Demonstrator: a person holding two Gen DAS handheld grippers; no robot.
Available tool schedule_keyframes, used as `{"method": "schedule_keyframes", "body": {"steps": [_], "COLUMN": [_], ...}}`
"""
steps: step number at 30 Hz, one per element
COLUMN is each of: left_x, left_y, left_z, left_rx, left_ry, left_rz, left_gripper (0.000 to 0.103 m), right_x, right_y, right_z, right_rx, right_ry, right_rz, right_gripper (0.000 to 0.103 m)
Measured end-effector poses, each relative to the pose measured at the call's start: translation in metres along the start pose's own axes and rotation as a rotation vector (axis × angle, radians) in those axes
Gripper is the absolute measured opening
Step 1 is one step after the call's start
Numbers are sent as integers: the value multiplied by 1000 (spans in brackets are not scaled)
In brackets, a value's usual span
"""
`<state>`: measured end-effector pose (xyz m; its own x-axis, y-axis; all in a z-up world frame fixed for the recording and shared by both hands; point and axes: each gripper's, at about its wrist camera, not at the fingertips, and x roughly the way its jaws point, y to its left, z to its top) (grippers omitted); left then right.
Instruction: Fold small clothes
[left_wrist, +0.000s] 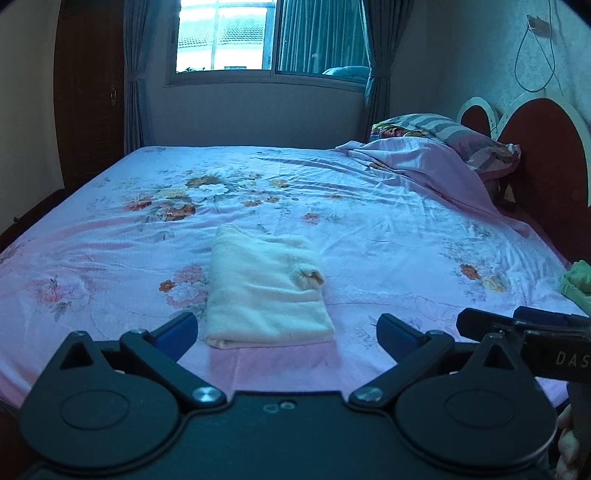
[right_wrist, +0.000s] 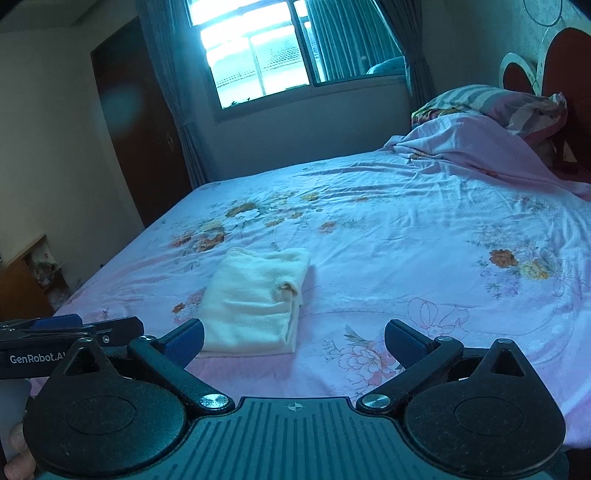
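The left claw is standing spread wide, its blue pads clear of any cloth, and the right claw is gaping the same way with nothing between its jaws. Just ahead of both claws, the cream-coloured soft fleece garment is lying folded into a compact rectangle on the pink floral-printed bed sheet; from the left claw it is sitting squarely between the pads and slightly beyond them, while from the right claw it is lying ahead and toward the left pad. A small cuff or corner is poking up on the top layer at its right side. The two claws are hovering side by side, each one showing at the edge of the other's view.

Judging from the tidy bundle and the empty claws, the fold of this piece is looking finished. To the right of the left claw, a green ribbed piece of cloth is peeking in at the bed's edge; the next move is probably calling for fetching it and spreading it flat.
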<state>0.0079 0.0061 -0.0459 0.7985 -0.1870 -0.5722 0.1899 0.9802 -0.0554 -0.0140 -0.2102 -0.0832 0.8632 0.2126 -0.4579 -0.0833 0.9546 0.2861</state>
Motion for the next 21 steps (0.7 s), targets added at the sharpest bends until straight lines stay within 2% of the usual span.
{"method": "schedule_keyframes", "body": {"steps": [5,8,10,13,15,18,21], "left_x": [-9,-14,-13,-16,-15,-14,-12], "left_y": [-12,-15,-17,-21,-23,-24,-23], "left_z": [-3,-3,-1,-2,-2,-1,-1], "left_rx": [34,40,32,21,20,25,18], "left_ry": [-5,-7,12,-5,-6,2,2], "left_rz": [73,72,57,86,85,91,104], "left_gripper": [101,101,101,101,101,101,101], "right_x": [-19,-19,-15,-15,-16,-9,-8], "right_y": [-1,3,9,12,7,-2,-10], "right_z": [3,10,19,20,15,14,14], "right_rx": [-2,-1,-43,-89,-70,-71,-52], "right_ry": [-31,-7,22,-9,-40,-9,-19], "right_rz": [4,2,-8,-34,-57,-58,-56], "right_gripper": [103,103,103,103,103,103,103]}}
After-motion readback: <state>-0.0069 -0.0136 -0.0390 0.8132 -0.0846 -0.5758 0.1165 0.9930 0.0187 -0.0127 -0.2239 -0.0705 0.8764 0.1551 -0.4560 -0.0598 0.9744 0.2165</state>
